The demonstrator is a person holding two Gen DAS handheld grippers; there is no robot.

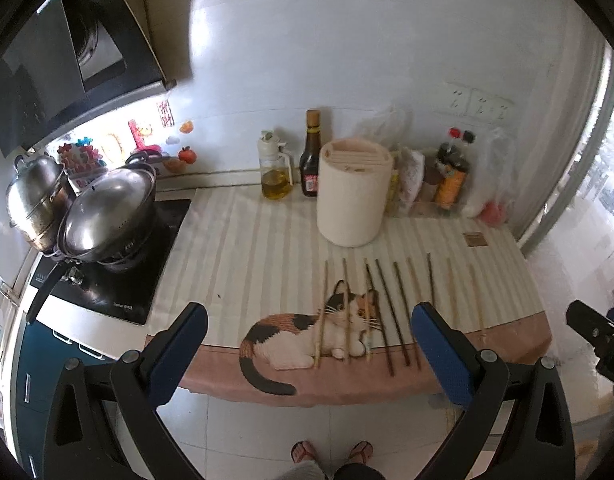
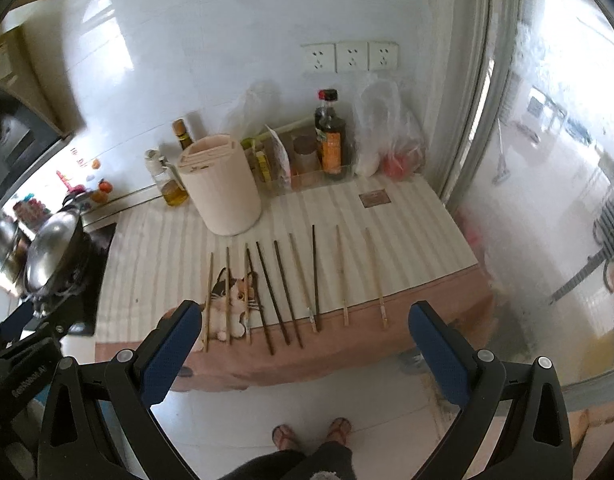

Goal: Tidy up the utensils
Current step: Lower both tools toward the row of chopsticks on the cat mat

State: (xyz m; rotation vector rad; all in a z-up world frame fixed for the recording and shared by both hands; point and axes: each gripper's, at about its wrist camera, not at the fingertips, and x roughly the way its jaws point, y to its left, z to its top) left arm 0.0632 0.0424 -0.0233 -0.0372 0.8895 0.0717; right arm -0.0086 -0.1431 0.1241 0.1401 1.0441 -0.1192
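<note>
Several chopsticks [image 1: 387, 312] [image 2: 283, 292], some dark and some pale, lie side by side on a striped cloth with a cat picture [image 1: 331, 328]. Behind them stands a cream cylindrical utensil holder [image 1: 353, 192] [image 2: 221, 184] with slots in its top. My left gripper [image 1: 307, 344] hovers open above the counter's front edge, nothing between its blue pads. My right gripper [image 2: 303, 344] is likewise open and empty, held over the front edge near the chopsticks' near ends. The right gripper's black body shows at the far right of the left wrist view.
An oil bottle [image 1: 275, 172], a dark sauce bottle [image 1: 311, 160], more bottles and plastic bags [image 2: 387, 136] line the back wall. Steel pots [image 1: 107, 216] sit on a black hob at left. A glass door [image 2: 547, 160] is at right. A person's sandalled feet [image 2: 311, 432] stand on the tiled floor.
</note>
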